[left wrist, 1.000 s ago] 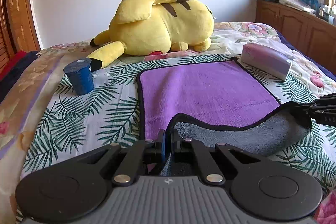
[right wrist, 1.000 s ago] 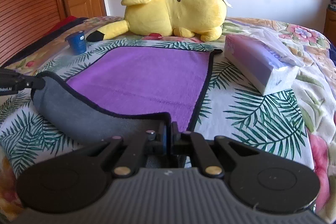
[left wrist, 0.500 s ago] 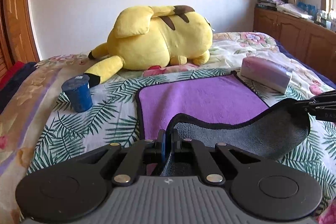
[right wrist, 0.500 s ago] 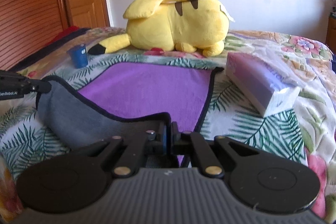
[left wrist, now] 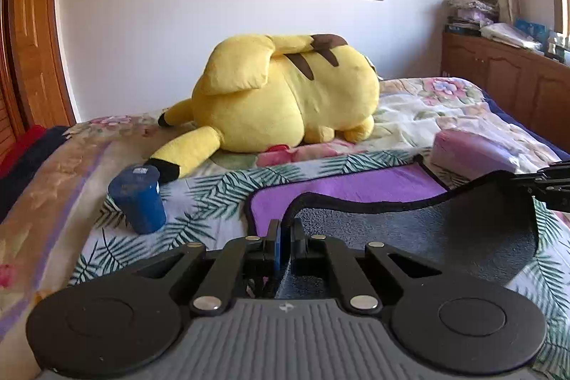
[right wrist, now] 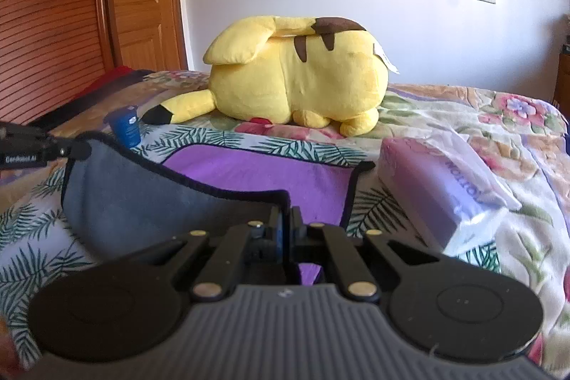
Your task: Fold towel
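A purple towel [left wrist: 352, 184] with a grey underside and black hem lies on the bed; it also shows in the right wrist view [right wrist: 263, 173]. My left gripper [left wrist: 284, 230] is shut on the towel's near left corner. My right gripper [right wrist: 285, 219] is shut on the near right corner. Both corners are lifted, so the near edge hangs between them with the grey underside [right wrist: 149, 202] facing me. The far half still lies flat. Each gripper shows at the edge of the other's view, the right one [left wrist: 548, 180] and the left one [right wrist: 39, 148].
A big yellow plush toy [left wrist: 285, 98] lies beyond the towel. A blue cup [left wrist: 139, 198] stands left of the towel. A purple tissue pack [right wrist: 438, 194] lies right of it. A wooden cabinet [left wrist: 506, 73] stands at the right, wooden doors [right wrist: 53, 16] at the left.
Both grippers have risen and moved forward with the towel's near corners. More of the grey underside is lifted off the bed and covers more of the purple side.
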